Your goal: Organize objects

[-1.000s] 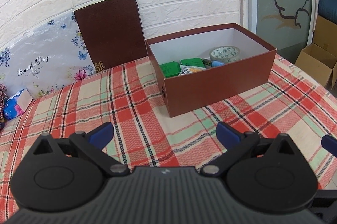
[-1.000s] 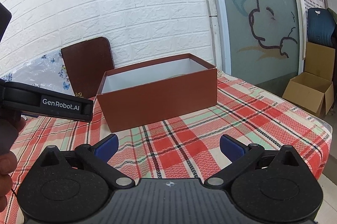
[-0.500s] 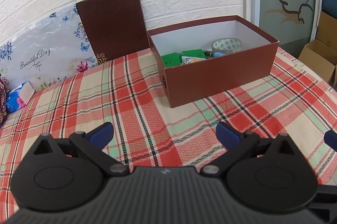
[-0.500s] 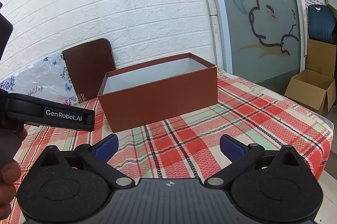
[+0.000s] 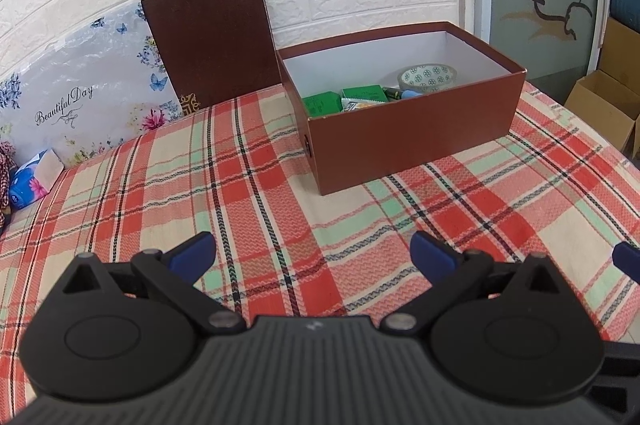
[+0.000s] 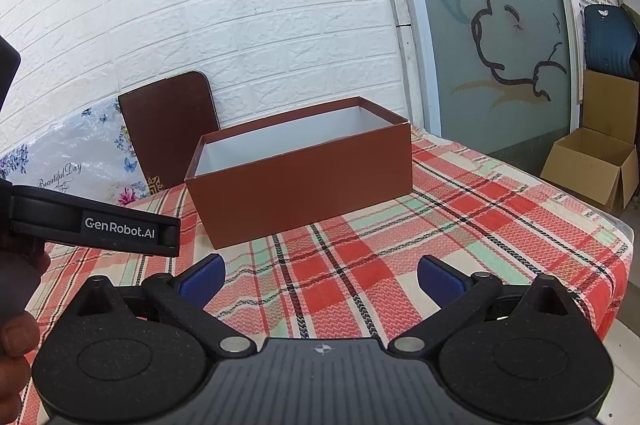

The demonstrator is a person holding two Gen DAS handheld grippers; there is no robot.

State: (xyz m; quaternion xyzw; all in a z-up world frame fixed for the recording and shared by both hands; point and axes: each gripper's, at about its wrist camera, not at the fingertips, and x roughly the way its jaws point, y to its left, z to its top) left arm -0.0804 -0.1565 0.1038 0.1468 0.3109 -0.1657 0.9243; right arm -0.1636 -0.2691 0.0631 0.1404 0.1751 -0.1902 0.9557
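Apparently nearly done: the brown box (image 5: 404, 129) at upper right of the left view already holds green packets (image 5: 322, 103) and tape (image 5: 427, 77). Left gripper (image 5: 312, 251) and right gripper (image 6: 320, 275) gape wide, empty; lid (image 5: 212, 37) leans unused.

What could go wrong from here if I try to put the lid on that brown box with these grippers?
Three risks, judging from the current layout:
1. The lid leans against the wall behind the brown box; a one-sided pinch could tip it flat.
2. The tape roll stands high among the green packets; the lid may not seat.
3. The left gripper and right gripper, both open, sit close together and could collide while reaching.
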